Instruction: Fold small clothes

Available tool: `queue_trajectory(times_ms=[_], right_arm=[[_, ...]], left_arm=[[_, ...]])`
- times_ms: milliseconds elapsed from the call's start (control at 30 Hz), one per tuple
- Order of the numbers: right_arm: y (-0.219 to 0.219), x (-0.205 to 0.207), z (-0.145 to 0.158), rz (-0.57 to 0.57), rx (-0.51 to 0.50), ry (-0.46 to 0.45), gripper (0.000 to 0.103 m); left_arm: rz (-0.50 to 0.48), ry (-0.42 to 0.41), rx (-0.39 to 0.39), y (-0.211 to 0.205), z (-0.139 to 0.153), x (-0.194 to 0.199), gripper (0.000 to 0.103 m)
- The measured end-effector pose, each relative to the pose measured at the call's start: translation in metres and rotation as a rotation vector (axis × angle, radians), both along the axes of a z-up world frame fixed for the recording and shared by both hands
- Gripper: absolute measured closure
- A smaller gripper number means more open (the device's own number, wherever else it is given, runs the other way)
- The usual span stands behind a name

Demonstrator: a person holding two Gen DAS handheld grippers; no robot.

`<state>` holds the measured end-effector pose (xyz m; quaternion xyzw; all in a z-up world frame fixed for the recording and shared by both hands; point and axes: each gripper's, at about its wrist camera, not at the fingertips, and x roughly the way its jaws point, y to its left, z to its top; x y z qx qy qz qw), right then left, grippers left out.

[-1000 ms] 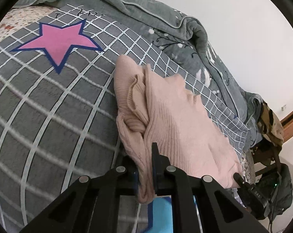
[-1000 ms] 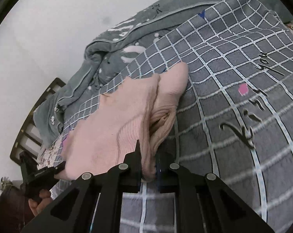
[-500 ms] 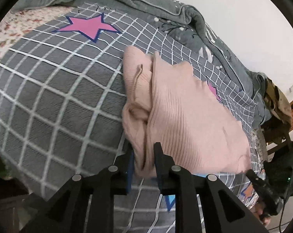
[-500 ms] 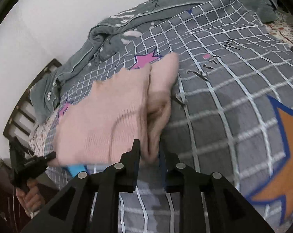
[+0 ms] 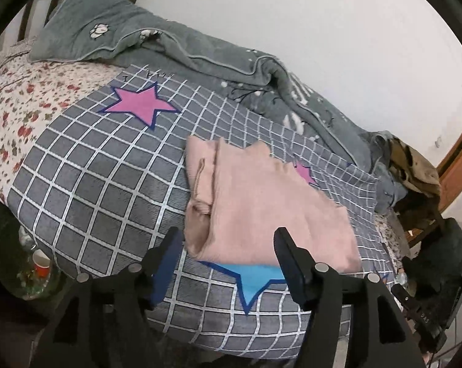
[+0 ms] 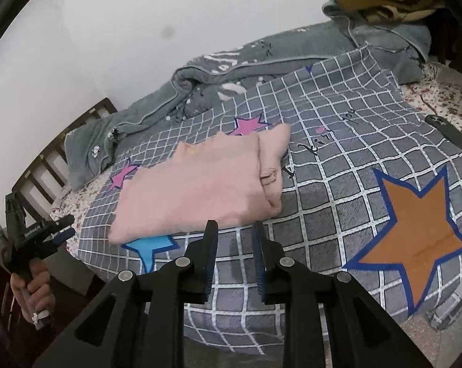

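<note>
A folded pink knit garment (image 5: 261,208) lies flat on the grey checked bedspread (image 5: 87,184); it also shows in the right wrist view (image 6: 200,190). My left gripper (image 5: 228,239) is open and empty, drawn back just short of the garment's near edge. My right gripper (image 6: 234,230) is open and empty, its jaws a narrower gap apart, just short of the garment's near right corner. The left gripper also shows held in a hand at the left edge of the right wrist view (image 6: 62,228).
A rumpled grey quilt (image 5: 200,61) lies along the wall at the back. A flowered sheet (image 5: 13,107) covers the bed's left side. A red cup (image 5: 41,263) stands on the floor at the left. A chair with clothes (image 5: 414,178) stands at the right.
Both grippers have let go of the pink garment, opened, and pulled back from the bed. The garment now lies flat on the bedspread.
</note>
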<state>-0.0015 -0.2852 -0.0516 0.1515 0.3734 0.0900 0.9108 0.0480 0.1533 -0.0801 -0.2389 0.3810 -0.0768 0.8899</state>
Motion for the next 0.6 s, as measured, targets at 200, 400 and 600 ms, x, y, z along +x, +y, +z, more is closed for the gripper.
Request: queue_trajectory(times_ms=[200,400,600], right_arm=[[0.015,-0.013,0.009,-0.025,-0.036,-0.008,0.081],[0.017,-0.028,0.014,-0.086,-0.065,-0.030,0.081],[0.014,-0.048,0.008,-0.108,-0.087,-0.023,0.081]], left_arm=[[-0.039,0.034,-0.025,-0.002,-0.010,0.001,0.043],[-0.080,0.039,-0.035,-0.006,-0.013,0.007,0.043],[-0.117,0.037,-0.077,-0.028,-0.014,0.009,0.043]])
